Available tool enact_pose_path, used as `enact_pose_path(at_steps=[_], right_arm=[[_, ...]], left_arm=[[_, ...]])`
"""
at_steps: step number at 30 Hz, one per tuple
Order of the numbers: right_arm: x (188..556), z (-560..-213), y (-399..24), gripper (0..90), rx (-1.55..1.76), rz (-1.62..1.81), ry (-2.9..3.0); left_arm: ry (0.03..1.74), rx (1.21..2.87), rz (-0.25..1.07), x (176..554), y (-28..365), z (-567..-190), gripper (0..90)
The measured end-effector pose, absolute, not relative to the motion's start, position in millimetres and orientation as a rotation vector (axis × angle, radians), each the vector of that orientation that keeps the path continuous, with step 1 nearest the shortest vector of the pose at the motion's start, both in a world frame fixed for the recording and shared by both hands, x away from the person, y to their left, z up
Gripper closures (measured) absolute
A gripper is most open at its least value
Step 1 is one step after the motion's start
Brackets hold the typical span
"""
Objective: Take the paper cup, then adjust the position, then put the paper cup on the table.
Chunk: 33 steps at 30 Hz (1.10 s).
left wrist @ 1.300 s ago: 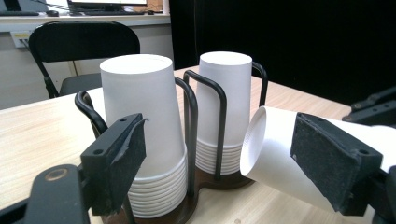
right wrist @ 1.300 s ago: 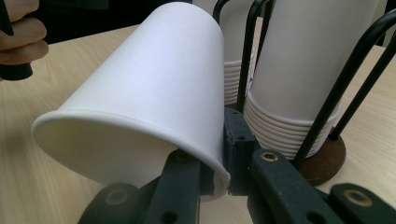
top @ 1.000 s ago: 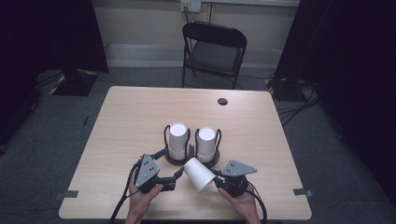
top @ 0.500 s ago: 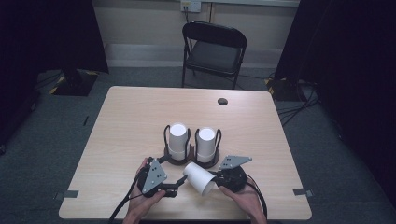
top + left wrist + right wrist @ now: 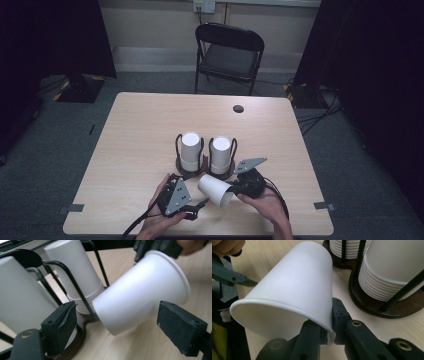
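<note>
Item: loose paper cup (image 5: 215,189), white, one; lying tilted with its closed base toward the two racks and its open mouth toward the person, just in front of the right-hand rack (image 5: 221,170) and apart from it; lifted off the table (image 5: 140,130), as far as the high view lets one judge

Held by: right gripper (image 5: 327,326), jaws pinched together on the cup's rim wall, one jaw inside the mouth, one outside

Left gripper (image 5: 115,322): jaws spread wide to either side of the cup body, pads not touching it

Handling note, step in hand: the left gripper looks set to take the cup by its body; best to centre the cup between the pads before closing, close gently since thin paper will dent, and keep the rim pinch on until the new grip bears

Count, outward from the cup:
- loose cups: one
- stacks of nested cups (image 5: 190,150), upside down: two; cups per stack too close to count
- wire racks on dark round bases: two, touching side by side
- grippers: two
- folding chair (image 5: 229,55), beyond the far table edge: one
- dark round grommet (image 5: 238,108), far side of the table: one
</note>
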State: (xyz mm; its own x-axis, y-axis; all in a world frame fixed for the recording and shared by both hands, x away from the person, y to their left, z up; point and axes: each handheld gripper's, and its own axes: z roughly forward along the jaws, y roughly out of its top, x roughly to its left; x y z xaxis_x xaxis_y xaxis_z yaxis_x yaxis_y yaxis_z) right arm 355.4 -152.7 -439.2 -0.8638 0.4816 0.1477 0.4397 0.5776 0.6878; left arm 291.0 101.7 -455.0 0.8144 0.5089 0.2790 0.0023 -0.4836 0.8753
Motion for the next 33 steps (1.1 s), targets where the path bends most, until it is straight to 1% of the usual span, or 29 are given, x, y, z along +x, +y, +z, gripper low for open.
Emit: enact_pose_path(at_steps=[18, 22, 26, 33], right_arm=[[366, -433, -139, 85.1, 0.752, 1.032, 2.895], [366, -433, -137, 85.0, 0.749, 1.021, 2.909], [368, -432, -135, 85.1, 0.754, 1.007, 2.915], [370, -432, -132, 85.0, 0.759, 0.988, 2.924]], left_arm=[[0.256, 2.096, 0.612, 292, 91, -460, 16.3], [0.231, 2.123, 0.622, 291, 89, -462, 16.3], [0.229, 2.130, 0.666, 291, 87, -465, 15.9], [0.195, 2.149, 0.706, 291, 82, -468, 14.6]])
